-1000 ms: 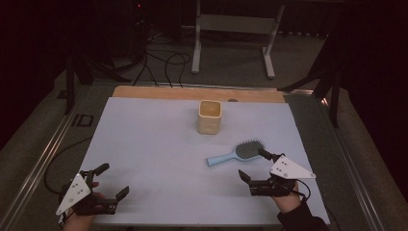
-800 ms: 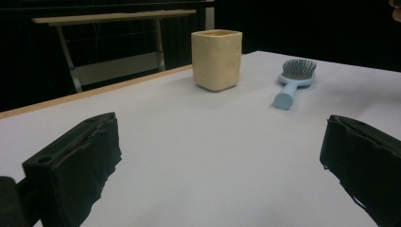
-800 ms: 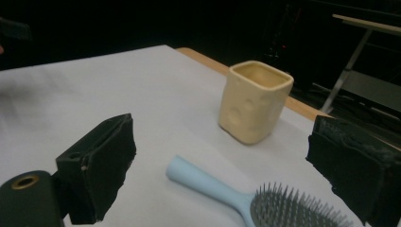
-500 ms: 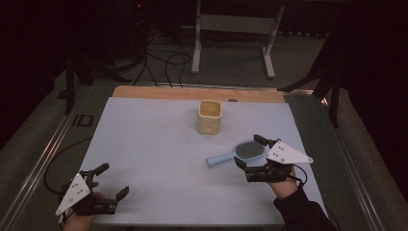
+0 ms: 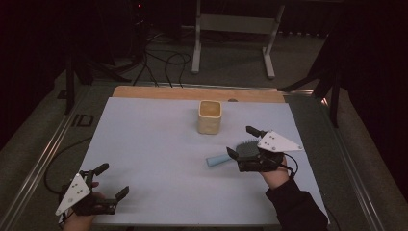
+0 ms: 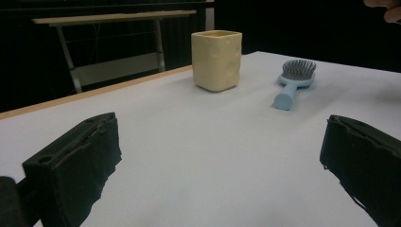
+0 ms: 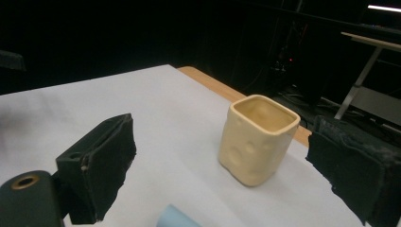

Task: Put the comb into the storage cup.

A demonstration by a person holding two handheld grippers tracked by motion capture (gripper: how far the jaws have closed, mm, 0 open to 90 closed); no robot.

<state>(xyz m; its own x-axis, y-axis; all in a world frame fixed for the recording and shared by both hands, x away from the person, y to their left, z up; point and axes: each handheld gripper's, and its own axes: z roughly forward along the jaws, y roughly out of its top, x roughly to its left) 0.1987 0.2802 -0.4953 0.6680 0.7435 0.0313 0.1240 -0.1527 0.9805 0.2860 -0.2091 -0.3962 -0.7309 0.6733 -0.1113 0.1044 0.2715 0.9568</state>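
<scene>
A cream square cup stands upright at the far middle of the white table. To its near right lies a light-blue hairbrush, handle pointing left. My right gripper is open and hovers over the brush's bristle head, one jaw on each side of it. In the right gripper view the cup stands between the spread jaws, and the handle's tip shows at the bottom edge. My left gripper rests open at the near left corner, far from both. Its view holds the cup and the brush.
A wooden strip runs along the table's far edge. Beyond it stand a white frame and floor cables. A metal rail borders the left side. Bare white surface lies between the two grippers.
My right gripper has moved forward and left, from behind the brush to over its bristle head. The left gripper, cup and brush have stayed in place.
</scene>
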